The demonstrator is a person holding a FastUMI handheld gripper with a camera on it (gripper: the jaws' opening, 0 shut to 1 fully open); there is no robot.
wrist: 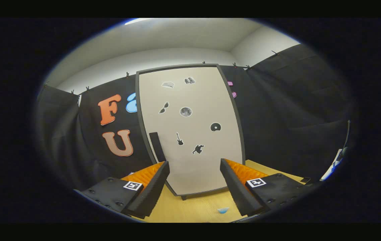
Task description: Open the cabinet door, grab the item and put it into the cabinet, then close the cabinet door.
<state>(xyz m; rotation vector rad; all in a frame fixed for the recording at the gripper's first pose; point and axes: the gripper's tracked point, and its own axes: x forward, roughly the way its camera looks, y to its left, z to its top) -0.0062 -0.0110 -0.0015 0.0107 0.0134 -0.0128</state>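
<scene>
A tall cabinet (190, 134) with a pale door in a dark frame stands on the wooden table (190, 207), straight ahead of my fingers. The door is shut and carries several small dark stickers. A dark vertical handle (157, 146) sits near the door's lower left side, just above my left finger. My gripper (194, 164) is open, its fingers spread wide with nothing between them, a short way in front of the door. A small light-blue item (223, 210) lies on the table below, between the fingers and close to the right one.
Black cloth walls close in the booth behind and on both sides of the cabinet. The cabinet rests on short feet near the table's far part. A white and dark object (336, 164) stands at the far right edge.
</scene>
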